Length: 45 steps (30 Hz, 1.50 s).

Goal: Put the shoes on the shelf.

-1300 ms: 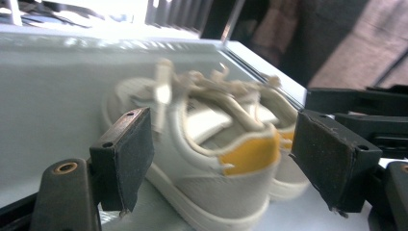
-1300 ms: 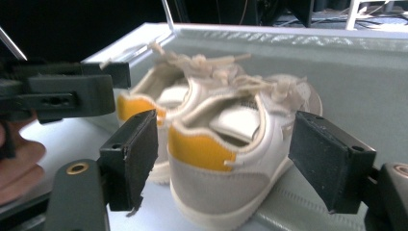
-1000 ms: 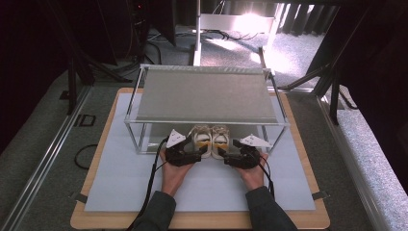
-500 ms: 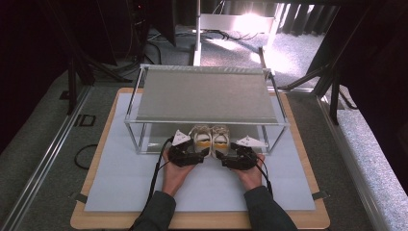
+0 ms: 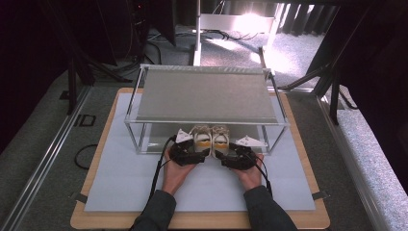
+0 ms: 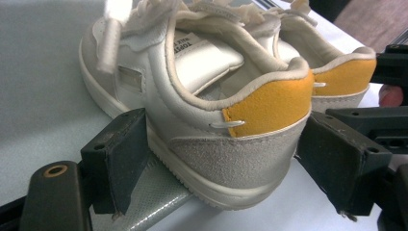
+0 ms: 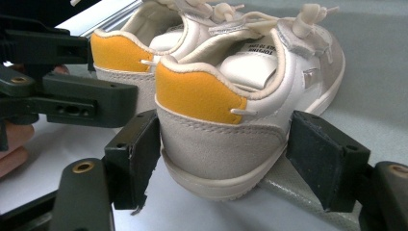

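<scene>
1. The metal shelf frame (image 5: 207, 94) stands on the pale mat (image 5: 120, 183); its flat grey top covers the front parts of both shoes
2. Under the shelf's near edge sit two small white shoes with yellow heel tabs, side by side and touching, heels poking out toward the person
3. The left shoe (image 6: 211, 106) has its heel right between the left gripper (image 6: 226, 159) jaws; the left pad looks to be against its side, the right pad stands just off the heel, so the jaws are spread around it, not pinching
4. The right shoe (image 7: 240, 101) sits heel-first in the right gripper (image 7: 223, 159); these jaws have just been closing in, the left pad meets the heel, the right pad looks a sliver clear
5. Both hands rest on the mat just before the shelf, left hand (image 5: 175, 168), right hand (image 5: 250, 171)
</scene>
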Available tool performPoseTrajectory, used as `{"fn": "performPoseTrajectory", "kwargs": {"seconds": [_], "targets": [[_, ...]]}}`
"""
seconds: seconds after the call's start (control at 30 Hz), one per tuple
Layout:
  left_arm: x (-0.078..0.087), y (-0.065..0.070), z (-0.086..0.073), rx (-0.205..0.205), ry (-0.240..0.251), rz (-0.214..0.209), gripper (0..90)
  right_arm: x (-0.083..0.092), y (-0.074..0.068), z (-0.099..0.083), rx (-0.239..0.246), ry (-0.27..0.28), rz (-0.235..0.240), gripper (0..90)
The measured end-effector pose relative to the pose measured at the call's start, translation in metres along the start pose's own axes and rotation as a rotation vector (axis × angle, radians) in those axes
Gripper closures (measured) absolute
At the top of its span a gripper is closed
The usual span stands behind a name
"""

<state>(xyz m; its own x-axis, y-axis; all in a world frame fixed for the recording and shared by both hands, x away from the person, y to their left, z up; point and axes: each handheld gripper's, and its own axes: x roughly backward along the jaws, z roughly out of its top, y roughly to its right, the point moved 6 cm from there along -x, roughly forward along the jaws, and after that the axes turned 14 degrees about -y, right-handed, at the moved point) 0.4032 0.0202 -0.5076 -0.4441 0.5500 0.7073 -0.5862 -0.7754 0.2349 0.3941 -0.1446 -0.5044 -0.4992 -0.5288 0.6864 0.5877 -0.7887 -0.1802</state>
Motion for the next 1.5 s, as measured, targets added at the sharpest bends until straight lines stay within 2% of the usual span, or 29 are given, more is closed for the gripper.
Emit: {"fn": "performPoseTrajectory", "kwargs": {"seconds": [0.3,0.63,0.77,0.8,0.83,1.2,1.23,1.33,1.47,1.5], "targets": [[-0.001,0.0,0.001,-0.014,-0.005,0.003,19.7,-0.001,0.001,0.002,-0.006,0.002,-0.001,27.9],[-0.002,-0.004,0.008,0.008,-0.001,-0.003,20.2,-0.003,0.004,0.009,-0.005,0.005,-0.01,28.2],[-0.003,-0.006,0.011,0.032,0.004,-0.009,20.7,-0.005,0.006,0.013,-0.005,0.009,-0.016,28.2],[-0.003,-0.006,0.011,0.032,0.004,-0.009,20.7,-0.005,0.006,0.013,-0.005,0.009,-0.016,28.2],[-0.004,-0.009,0.013,0.009,0.002,-0.003,20.7,-0.005,0.006,0.014,-0.005,0.007,-0.017,28.2],[-0.01,-0.016,0.022,0.014,0.007,0.008,20.8,-0.013,0.012,0.024,-0.008,0.006,-0.04,28.4],[-0.011,-0.017,0.023,0.027,0.009,0.006,20.8,-0.014,0.012,0.024,-0.009,0.006,-0.04,28.4],[-0.013,-0.02,0.024,0.017,0.002,0.017,21.0,-0.017,0.013,0.026,-0.021,-0.001,-0.046,28.4],[-0.018,-0.021,0.023,0.012,-0.019,0.042,21.2,-0.022,0.015,0.025,0.001,-0.008,-0.059,28.8],[-0.018,-0.021,0.023,-0.001,-0.018,0.051,21.3,-0.024,0.015,0.024,0.009,-0.011,-0.066,28.8]]}}
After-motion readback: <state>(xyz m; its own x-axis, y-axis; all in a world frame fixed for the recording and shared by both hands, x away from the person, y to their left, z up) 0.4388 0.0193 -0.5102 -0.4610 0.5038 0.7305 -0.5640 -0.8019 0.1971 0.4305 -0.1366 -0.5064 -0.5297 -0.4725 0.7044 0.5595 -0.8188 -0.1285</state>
